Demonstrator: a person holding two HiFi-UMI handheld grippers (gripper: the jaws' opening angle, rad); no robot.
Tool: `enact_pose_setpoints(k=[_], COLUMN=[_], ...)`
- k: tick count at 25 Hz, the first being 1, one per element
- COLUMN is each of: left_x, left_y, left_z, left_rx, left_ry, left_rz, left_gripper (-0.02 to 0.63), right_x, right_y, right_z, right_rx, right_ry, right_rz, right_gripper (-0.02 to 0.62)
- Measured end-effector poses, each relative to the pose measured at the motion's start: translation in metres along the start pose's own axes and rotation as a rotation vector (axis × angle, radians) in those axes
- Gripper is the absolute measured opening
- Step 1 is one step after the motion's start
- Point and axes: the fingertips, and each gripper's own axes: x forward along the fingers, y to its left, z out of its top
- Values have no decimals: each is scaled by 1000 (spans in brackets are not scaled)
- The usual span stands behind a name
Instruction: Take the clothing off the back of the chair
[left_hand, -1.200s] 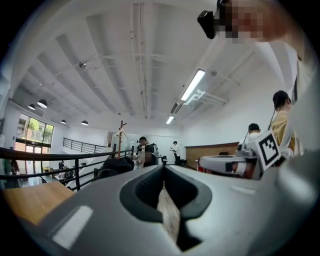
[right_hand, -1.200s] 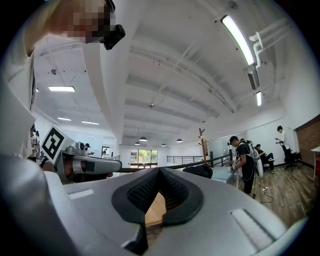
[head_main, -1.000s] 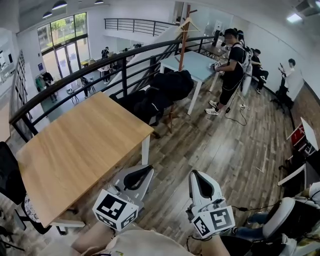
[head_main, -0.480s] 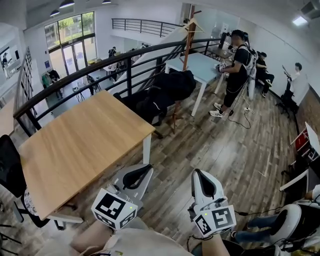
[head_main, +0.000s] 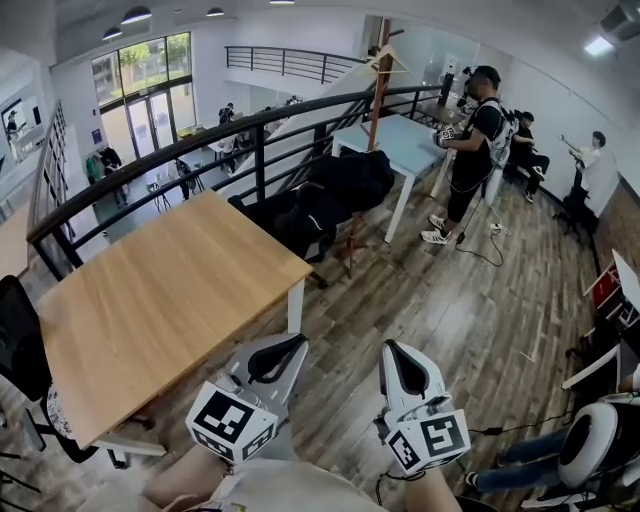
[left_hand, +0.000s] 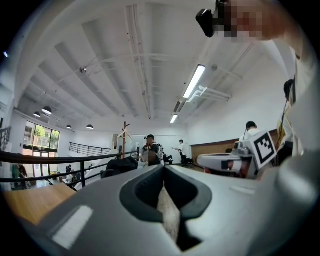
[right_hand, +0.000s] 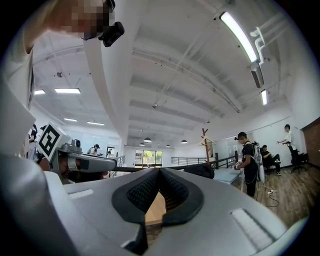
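Observation:
Black clothing (head_main: 335, 190) lies heaped over a chair back beyond the far corner of the wooden table (head_main: 160, 290), beside the railing. It shows small and far off as clothing (left_hand: 120, 165) in the left gripper view and clothing (right_hand: 200, 171) in the right gripper view. My left gripper (head_main: 290, 346) and right gripper (head_main: 392, 350) are held side by side low in the head view, well short of the chair, pointing level towards it. Both are shut with nothing between the jaws. The chair itself is mostly hidden under the cloth.
A black railing (head_main: 200, 135) runs behind the table and chair. A wooden coat stand (head_main: 375, 90) and a pale blue table (head_main: 405, 140) stand just past the clothing. A person (head_main: 475, 140) stands by that table, others further right. Wood floor (head_main: 440, 290) lies between me and the chair.
The head view has shifted slightly, so the room sits a little differently in frame. Both grippers stay shut and in nearly the same place; the clothing has not moved.

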Motion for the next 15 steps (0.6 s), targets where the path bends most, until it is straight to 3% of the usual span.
enact_pose_setpoints(k=[15], left_x=[103], left_y=[93], left_z=[-20], left_rx=[-14], left_ry=[11], left_rz=[-33], left_gripper=[2], right_x=[111], right_y=[-56], right_z=[-27], right_rx=[-3], right_ry=[33], right_rz=[-48], right_gripper=[-2])
